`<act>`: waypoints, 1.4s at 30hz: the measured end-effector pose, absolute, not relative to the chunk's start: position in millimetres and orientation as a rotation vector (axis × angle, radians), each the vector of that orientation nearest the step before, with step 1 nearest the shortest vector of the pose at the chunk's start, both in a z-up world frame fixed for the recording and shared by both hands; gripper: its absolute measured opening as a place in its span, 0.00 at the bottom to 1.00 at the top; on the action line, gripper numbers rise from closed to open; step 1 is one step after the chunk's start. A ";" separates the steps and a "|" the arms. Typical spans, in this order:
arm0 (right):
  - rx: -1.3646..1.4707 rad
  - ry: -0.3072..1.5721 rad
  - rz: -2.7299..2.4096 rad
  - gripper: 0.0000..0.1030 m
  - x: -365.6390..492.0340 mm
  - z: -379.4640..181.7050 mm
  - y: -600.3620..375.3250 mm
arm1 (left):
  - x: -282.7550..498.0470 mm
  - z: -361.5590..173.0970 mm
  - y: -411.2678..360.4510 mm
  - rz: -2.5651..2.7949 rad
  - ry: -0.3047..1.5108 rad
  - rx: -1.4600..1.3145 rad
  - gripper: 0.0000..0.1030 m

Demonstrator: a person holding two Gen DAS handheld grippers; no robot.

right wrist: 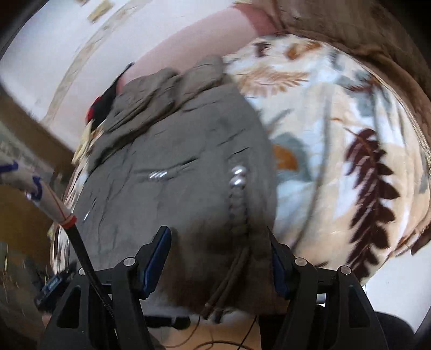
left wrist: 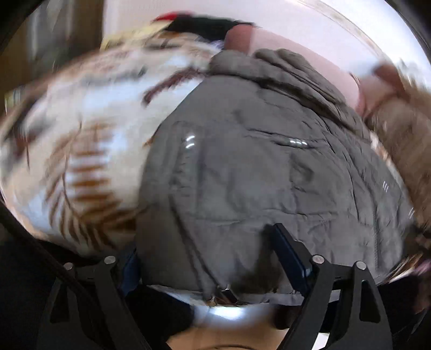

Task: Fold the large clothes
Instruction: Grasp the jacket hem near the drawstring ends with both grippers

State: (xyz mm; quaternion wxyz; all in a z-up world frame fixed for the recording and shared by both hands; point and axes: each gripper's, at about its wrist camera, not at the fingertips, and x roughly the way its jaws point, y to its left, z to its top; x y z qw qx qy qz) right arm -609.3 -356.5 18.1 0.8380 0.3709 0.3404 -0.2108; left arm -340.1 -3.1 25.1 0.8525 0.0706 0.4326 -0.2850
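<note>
A large grey padded jacket (left wrist: 256, 167) lies spread on a leaf-patterned blanket (left wrist: 89, 140), its bunched hood or collar at the far end. It also fills the middle of the right wrist view (right wrist: 172, 188), with metal snaps and a zip showing. My left gripper (left wrist: 207, 258) is open, its fingers wide apart over the jacket's near hem; the left finger is partly hidden by the fabric. My right gripper (right wrist: 219, 258) is open too, its fingers either side of the near hem and a drawstring (right wrist: 229, 282). Both views are motion-blurred.
The blanket (right wrist: 336, 150) covers a bed. A brown fleece throw (right wrist: 363, 35) lies at the far side, and also shows in the left wrist view (left wrist: 404, 140). A pink pillow or bolster (left wrist: 296, 53) and black and red clothes (left wrist: 204, 23) lie beyond the jacket.
</note>
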 end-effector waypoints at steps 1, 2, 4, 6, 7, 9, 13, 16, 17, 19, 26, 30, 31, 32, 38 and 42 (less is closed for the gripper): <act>0.752 0.720 -0.414 0.70 -606.1 21.8 -347.6 | -341.7 27.7 -4.7 -0.600 0.887 0.159 0.80; 0.714 0.728 -0.394 0.70 -602.6 25.0 -340.6 | -342.8 30.8 -6.5 -0.604 0.864 0.166 0.80; 0.670 0.735 -0.404 0.69 -598.6 28.5 -338.4 | -339.1 30.3 -7.3 -0.590 0.862 0.168 0.80; 0.717 0.700 -0.461 0.70 -604.7 27.1 -353.7 | -334.1 27.0 -5.8 -0.579 0.883 0.156 0.80; 0.753 0.681 -0.488 0.70 -608.0 25.1 -363.5 | -331.3 25.5 -4.0 -0.570 0.891 0.145 0.80; 0.823 0.647 -0.547 0.70 -615.4 19.9 -386.9 | -328.6 25.3 -2.8 -0.566 0.888 0.142 0.80; 0.907 0.634 -0.575 0.70 -618.0 8.9 -412.0 | -327.8 23.6 -4.3 -0.559 0.871 0.153 0.80; 0.975 0.684 -0.512 0.69 -616.5 -5.8 -409.3 | -324.9 21.6 -4.4 -0.557 0.876 0.142 0.80; 0.984 0.689 -0.490 0.69 -617.2 -8.5 -403.0 | -324.6 21.4 -4.7 -0.556 0.878 0.140 0.80; 1.010 0.679 -0.435 0.67 -619.9 -12.4 -387.7 | -323.8 20.9 -5.1 -0.552 0.879 0.129 0.80; 0.885 0.636 -0.401 0.32 -605.3 -9.5 -322.9 | -331.7 23.9 -9.6 -0.554 0.840 0.145 0.67; 0.767 0.700 -0.472 0.29 -584.8 -9.5 -315.6 | -338.1 22.8 -13.4 -0.543 0.802 0.206 0.64; 0.766 0.723 -0.482 0.29 -582.2 -13.3 -319.3 | -338.4 21.1 -14.5 -0.541 0.800 0.219 0.65; 0.763 0.740 -0.491 0.30 -578.1 -17.0 -319.8 | -339.2 19.3 -15.8 -0.537 0.795 0.232 0.66; 0.678 0.754 -0.528 0.33 -570.6 -16.5 -313.4 | -334.6 14.8 -17.4 -0.516 0.801 0.237 0.74; 0.638 0.751 -0.546 0.34 -571.3 -16.2 -309.4 | -335.8 14.3 -18.9 -0.500 0.791 0.254 0.76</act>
